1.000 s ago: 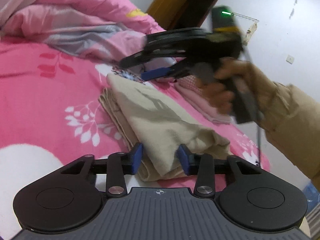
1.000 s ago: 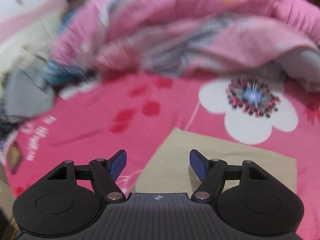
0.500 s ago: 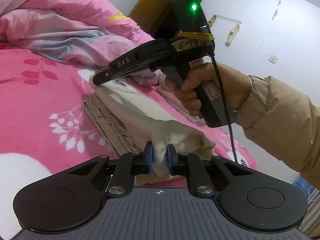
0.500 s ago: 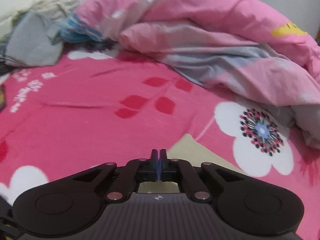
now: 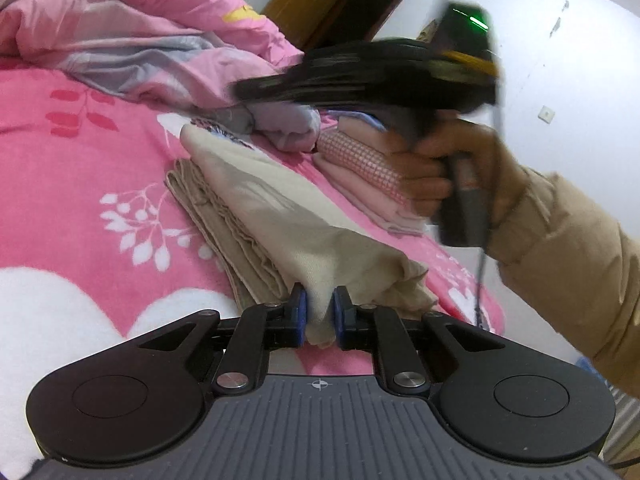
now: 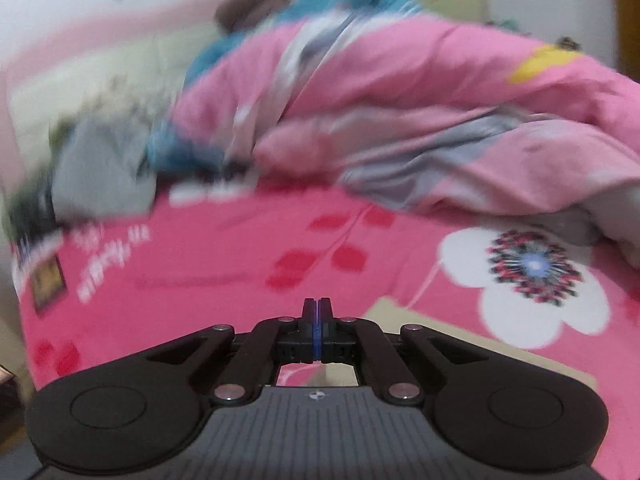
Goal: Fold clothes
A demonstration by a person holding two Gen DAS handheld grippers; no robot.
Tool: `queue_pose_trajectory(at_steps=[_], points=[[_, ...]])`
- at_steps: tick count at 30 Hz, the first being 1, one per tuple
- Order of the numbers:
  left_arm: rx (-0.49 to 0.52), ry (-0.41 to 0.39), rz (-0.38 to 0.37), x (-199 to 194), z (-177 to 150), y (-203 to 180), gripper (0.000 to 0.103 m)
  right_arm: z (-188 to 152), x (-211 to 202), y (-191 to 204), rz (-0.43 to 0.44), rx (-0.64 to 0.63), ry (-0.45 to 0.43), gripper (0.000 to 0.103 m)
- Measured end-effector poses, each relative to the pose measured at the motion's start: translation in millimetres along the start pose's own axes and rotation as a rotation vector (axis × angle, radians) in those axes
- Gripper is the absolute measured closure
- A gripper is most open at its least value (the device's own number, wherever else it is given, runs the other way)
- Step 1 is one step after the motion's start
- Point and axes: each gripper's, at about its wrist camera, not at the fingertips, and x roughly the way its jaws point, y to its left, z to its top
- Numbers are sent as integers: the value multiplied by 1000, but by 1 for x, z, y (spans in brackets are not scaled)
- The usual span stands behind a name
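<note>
Only leftward, tool (image 5: 319, 312) pinching cloth (image 5: 288, 216)

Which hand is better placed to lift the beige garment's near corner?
Left: the left gripper is shut on the beige garment. The right gripper is shut with nothing between its jaws.

A beige garment (image 5: 280, 216) lay folded into a long, narrow stack of layers on the pink flowered bed (image 5: 80, 168), its far end by the rumpled pink-and-grey quilt (image 5: 132, 40). Its near corner was bunched up and raised off the bed, while the lower layers stayed flat with their creased edges showing along the left side. Just beside it, to the right, lay a folded pink pile (image 5: 360, 176) with a checked piece on top, near the bed's edge.
</note>
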Motion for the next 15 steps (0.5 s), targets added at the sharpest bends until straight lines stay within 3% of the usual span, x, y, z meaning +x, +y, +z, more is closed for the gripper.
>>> queue_pose_trajectory(at_steps=[3, 7, 11, 15], points=[[-21, 4, 5, -2, -2, 3, 89, -7, -45, -40, -20, 117, -67, 103], [-44, -14, 23, -15, -3, 4, 84, -41, -93, -82, -56, 283, -92, 102], [-53, -60, 94, -35, -1, 1, 63, -85, -131, -107, -93, 408, -99, 102], [-3, -96, 183, -43, 13, -11, 59, -126, -162, -115, -76, 517, -145, 102]])
